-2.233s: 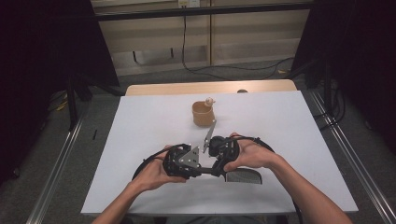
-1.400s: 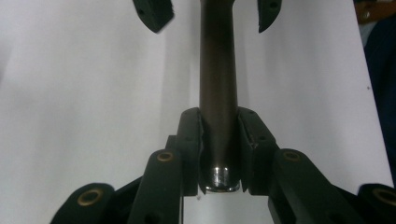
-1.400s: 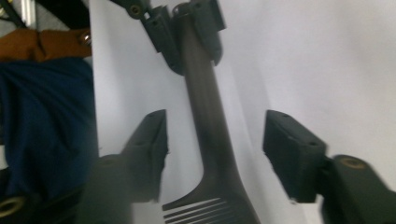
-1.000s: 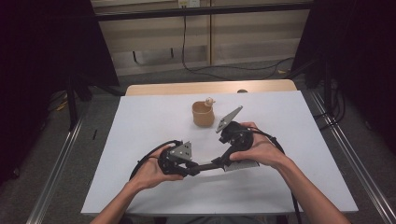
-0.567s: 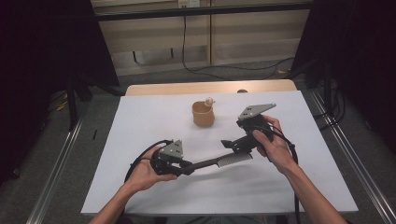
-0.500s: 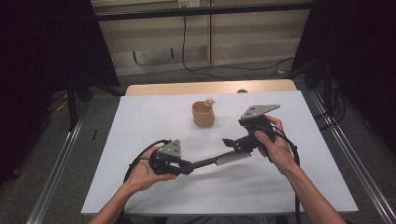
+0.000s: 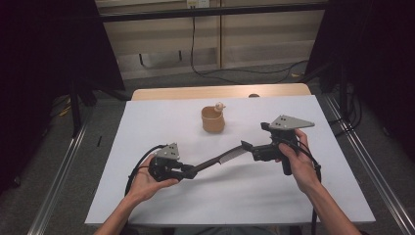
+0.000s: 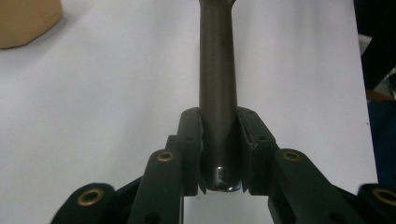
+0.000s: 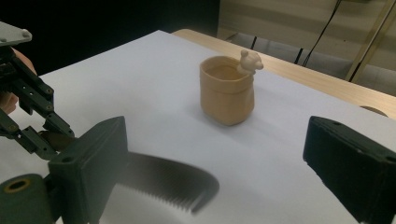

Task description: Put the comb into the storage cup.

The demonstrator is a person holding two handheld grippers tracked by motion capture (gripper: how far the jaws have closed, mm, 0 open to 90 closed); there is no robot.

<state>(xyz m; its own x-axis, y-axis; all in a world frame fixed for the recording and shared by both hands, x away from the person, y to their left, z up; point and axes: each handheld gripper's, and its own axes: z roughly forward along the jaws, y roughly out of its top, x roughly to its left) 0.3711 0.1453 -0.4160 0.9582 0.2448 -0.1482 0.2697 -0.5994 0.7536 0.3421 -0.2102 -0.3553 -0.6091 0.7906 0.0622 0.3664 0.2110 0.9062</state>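
The left gripper (image 7: 188, 170) is clenched on the dark handle of a comb (image 7: 220, 160); in the left gripper view the handle (image 8: 218, 93) runs straight up between the two pads, its rounded butt end seated deep between them, and its far end is cut off by the top edge of that view. From above, the comb reaches from the left gripper up and to the right, over the white bench (image 7: 161, 122), toward the right gripper (image 7: 243, 146). Whether the comb rests on the bench or is lifted off it is hard to judge from above; a soft shadow lies under it.

The right gripper is released, its jaws standing wide apart. In the right gripper view the comb's toothed end (image 9: 163, 189) lies blurred just beside the left-hand jaw, partly hidden behind it, and it touches neither pad as far as can be made out. The comb's colour and fine teeth are smeared there.

A tan cup with a small bear figure on its rim (image 7: 213, 119) stands upright farther back on the bench, well apart from both grippers. The left hand (image 7: 147, 182) and right hand (image 7: 298, 164) grasp the gripper bodies.
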